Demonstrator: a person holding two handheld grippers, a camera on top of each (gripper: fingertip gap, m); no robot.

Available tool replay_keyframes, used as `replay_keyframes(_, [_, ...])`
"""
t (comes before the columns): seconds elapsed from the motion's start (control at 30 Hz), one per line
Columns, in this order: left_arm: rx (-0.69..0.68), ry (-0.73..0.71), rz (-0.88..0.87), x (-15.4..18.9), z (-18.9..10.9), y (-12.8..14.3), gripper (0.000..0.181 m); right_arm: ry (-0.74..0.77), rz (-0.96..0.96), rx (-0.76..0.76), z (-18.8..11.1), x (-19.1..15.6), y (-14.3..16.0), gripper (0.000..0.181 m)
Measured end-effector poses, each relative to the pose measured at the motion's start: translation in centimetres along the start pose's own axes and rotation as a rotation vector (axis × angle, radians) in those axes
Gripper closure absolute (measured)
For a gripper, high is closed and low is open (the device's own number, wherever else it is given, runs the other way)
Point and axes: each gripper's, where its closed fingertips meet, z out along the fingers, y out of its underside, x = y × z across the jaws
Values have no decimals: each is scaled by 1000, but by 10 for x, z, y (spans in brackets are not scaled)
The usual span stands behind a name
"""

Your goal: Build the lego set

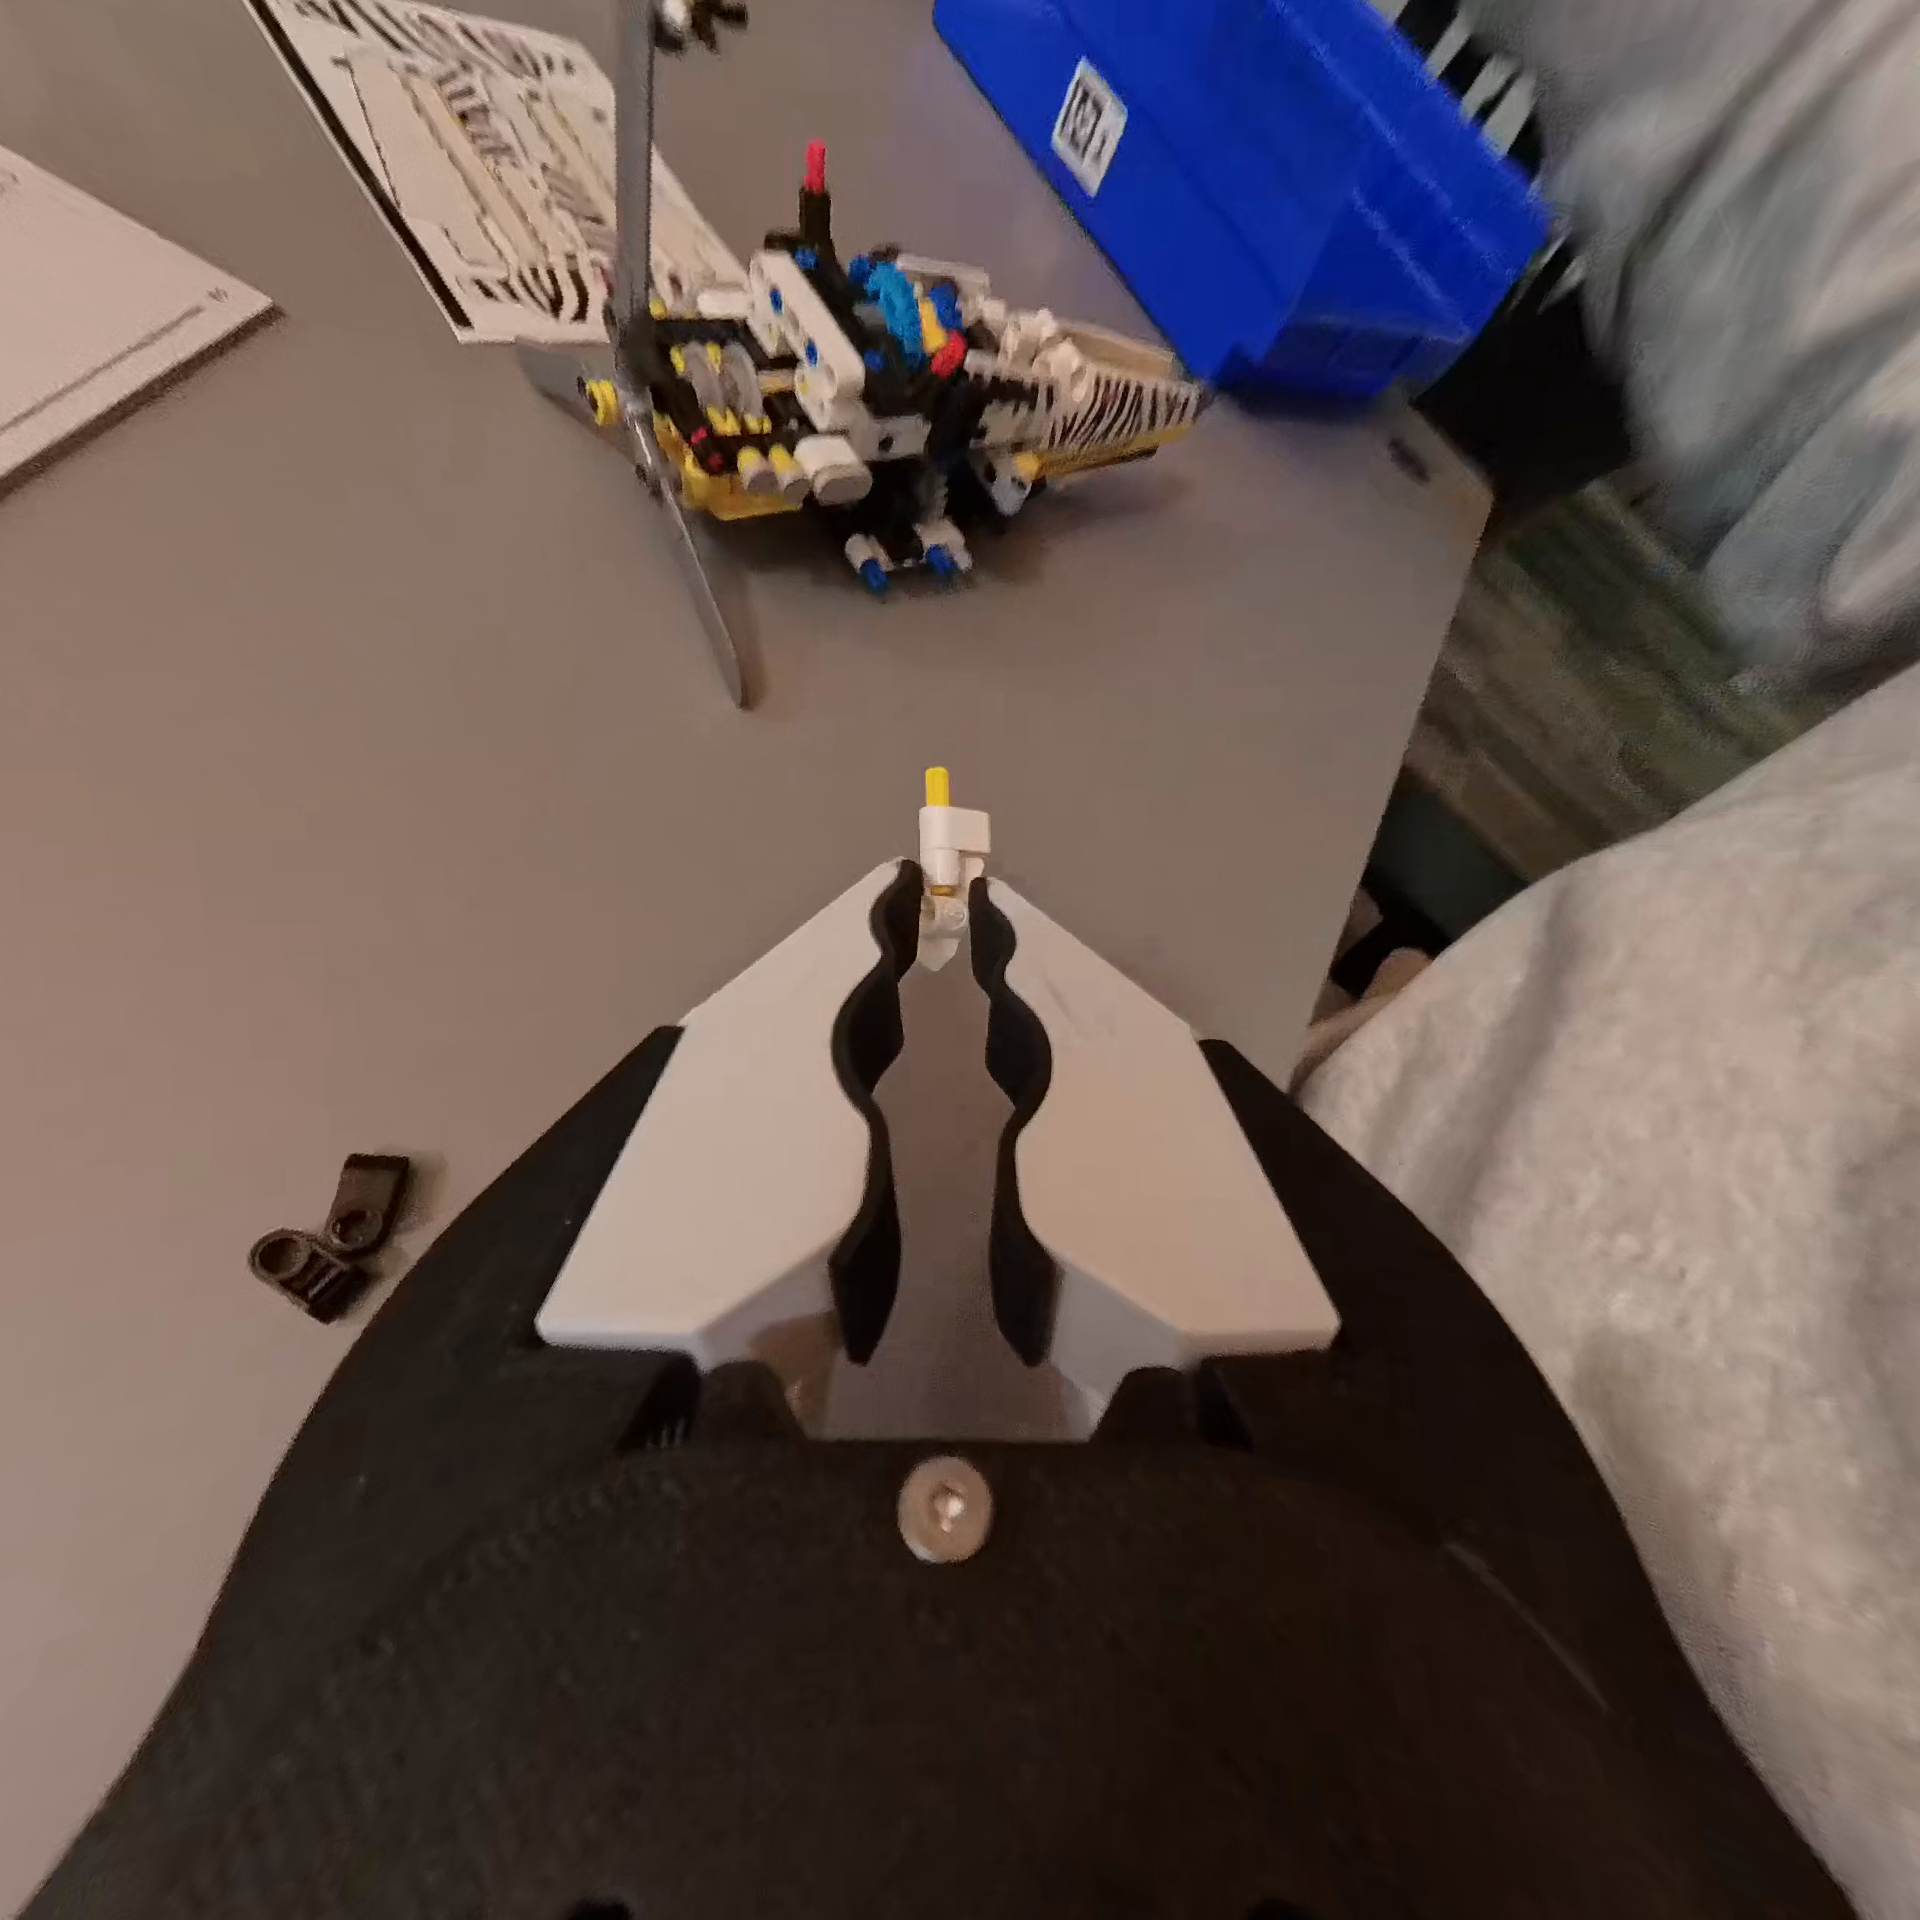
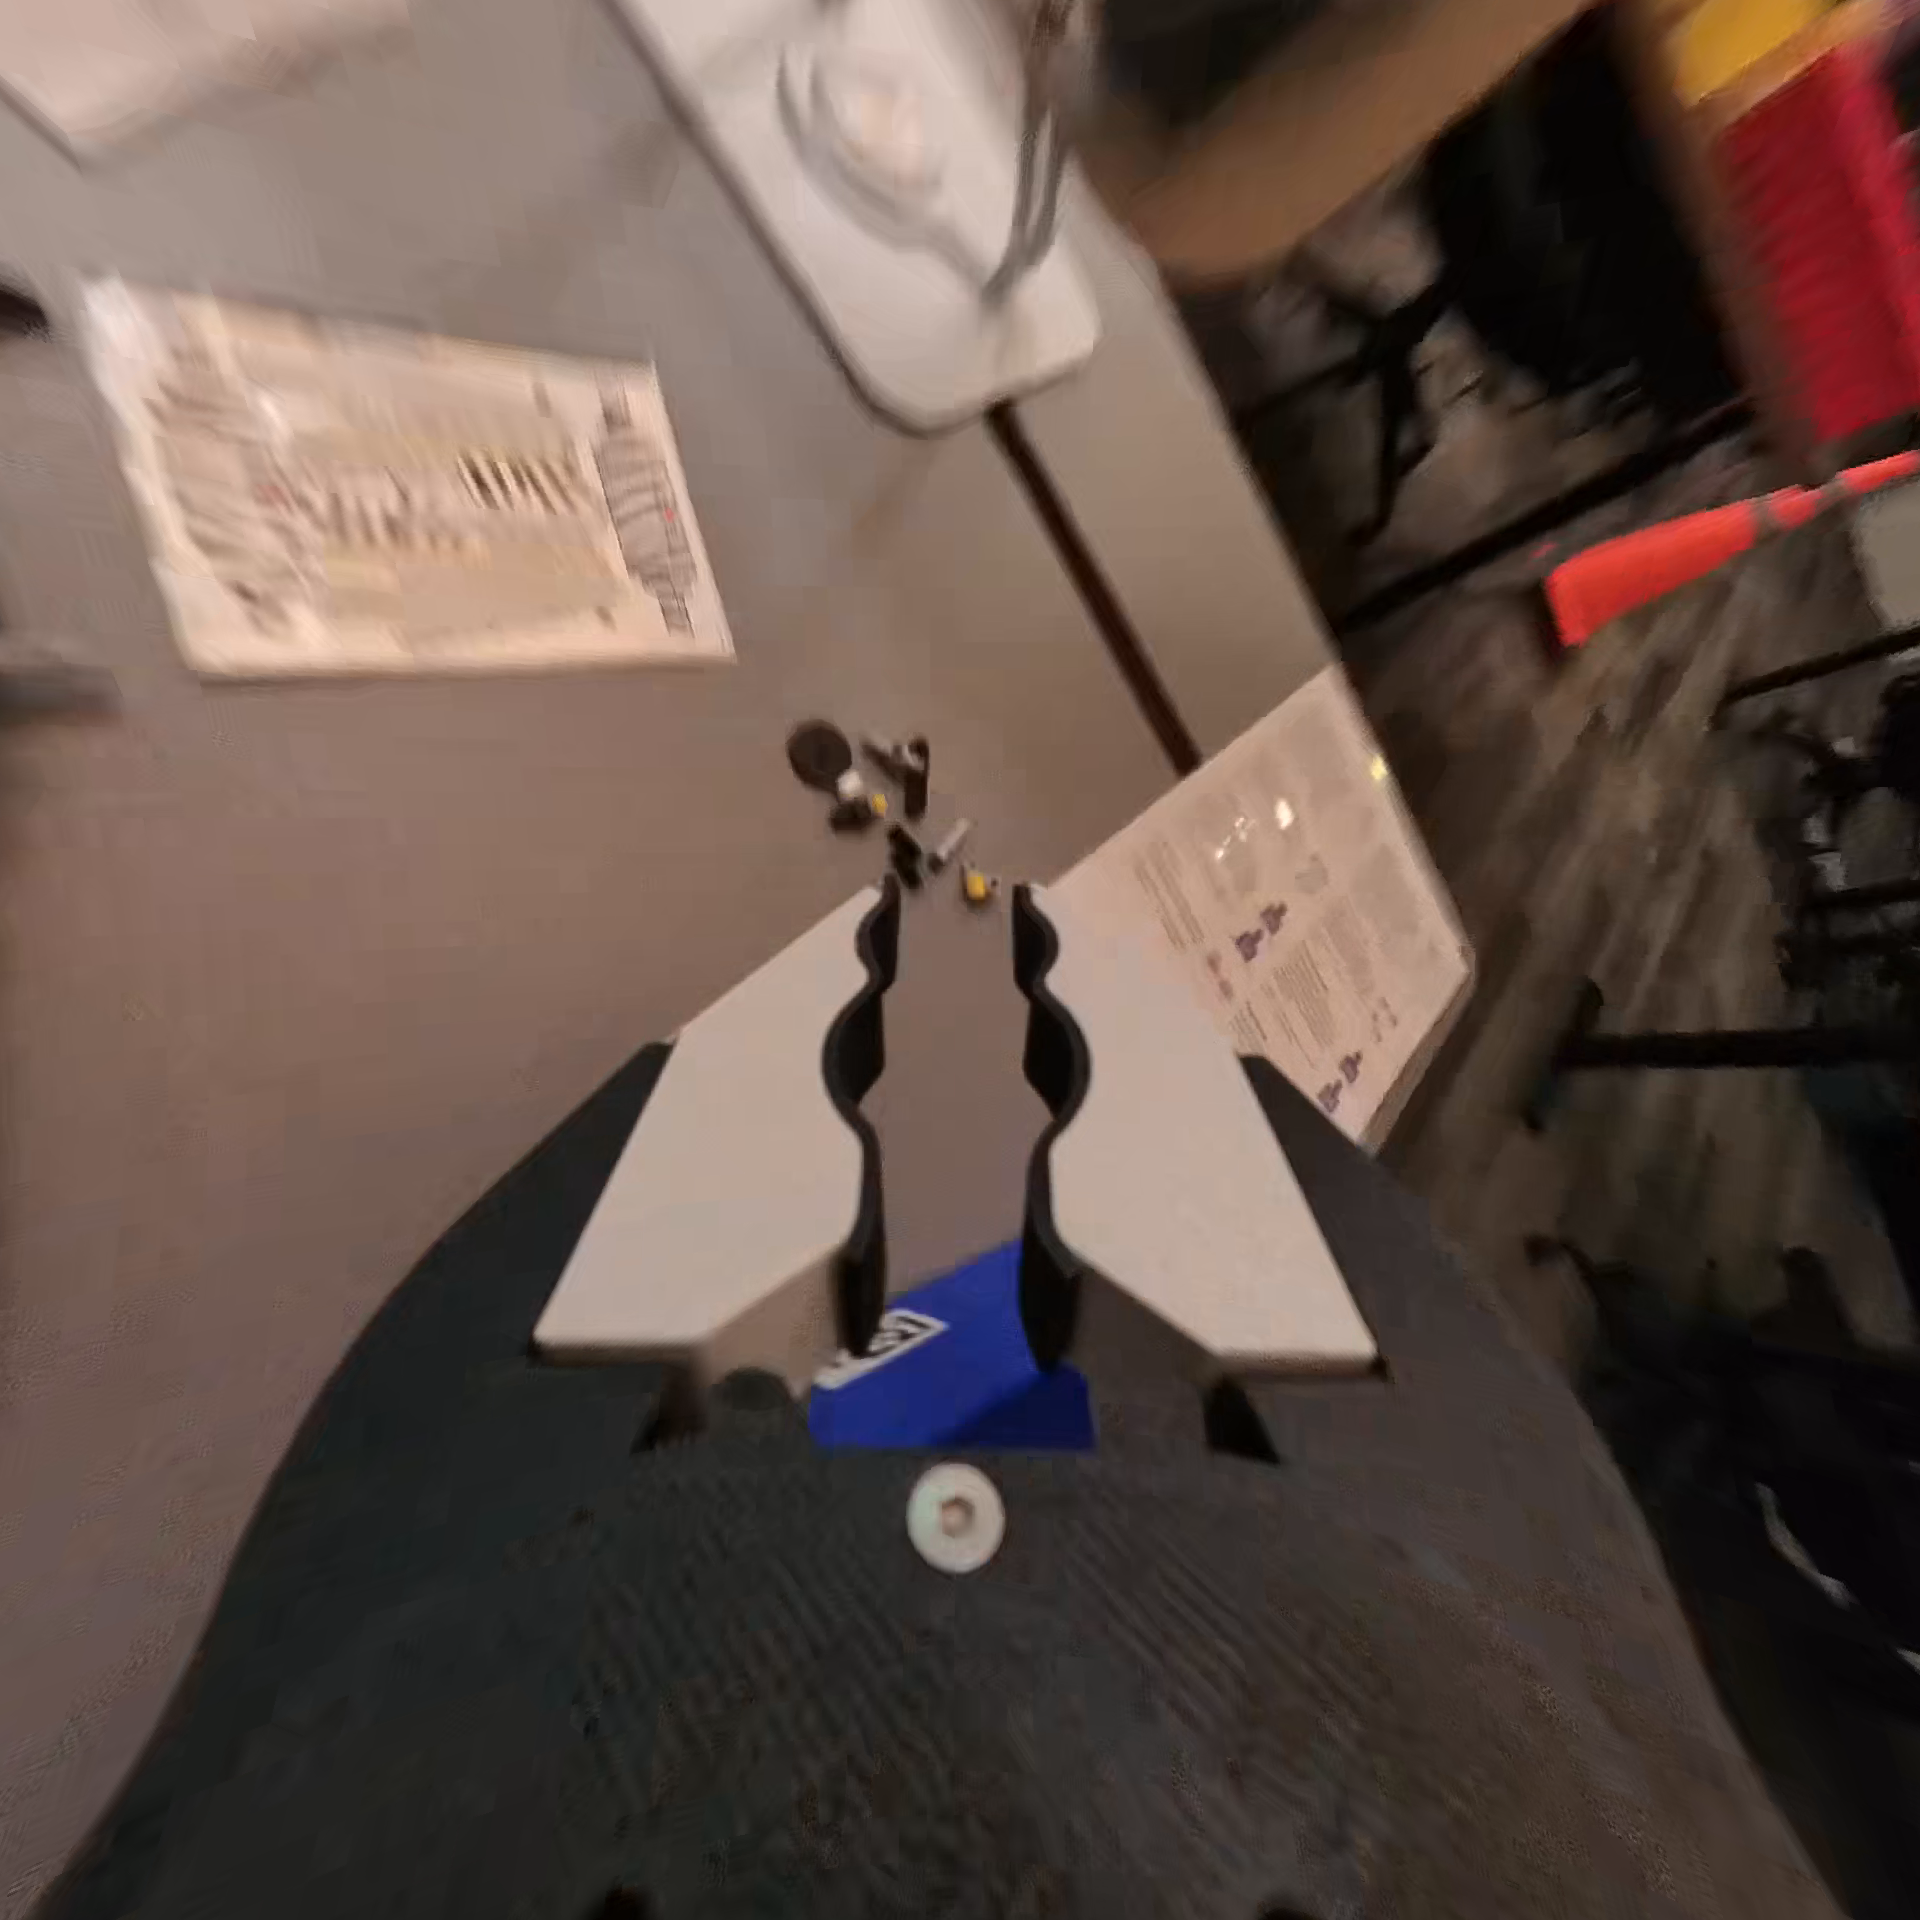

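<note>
My left gripper [image 1: 943,883] is shut on a small white piece with a yellow pin [image 1: 951,847] and holds it above the grey table. The half-built lego model [image 1: 883,395], black, white and yellow with striped panels, lies farther ahead, apart from the gripper. My right gripper [image 2: 954,891] is open and empty, its jaws a little apart. It is over the table just short of a small heap of loose black, grey and yellow pieces [image 2: 894,800]. The right wrist view is blurred.
A blue bin [image 1: 1247,177] stands at the table's far right corner and shows under my right gripper [image 2: 956,1371]. A stand's grey leg [image 1: 707,582], a sticker sheet [image 1: 499,177], a booklet [image 1: 94,312] and two black connectors [image 1: 332,1236] lie around. A sheet [image 2: 416,499] and a page [image 2: 1278,904] lie near the heap.
</note>
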Motion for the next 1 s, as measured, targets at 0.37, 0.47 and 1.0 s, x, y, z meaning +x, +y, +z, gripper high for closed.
replay_keyframes(0.37, [-68, 4, -26, -15, 7, 18, 175, -428, -241, -338, 122, -19, 56, 167])
replay_keyframes(0.47, [-90, 10, -73, -20, 10, 20, 175, -443, -285, -377, 135, -22, 59, 167])
replay_keyframes(1.0, [-179, -39, -17, -21, 20, 29, 175, -446, -293, -418, 135, -24, 62, 181])
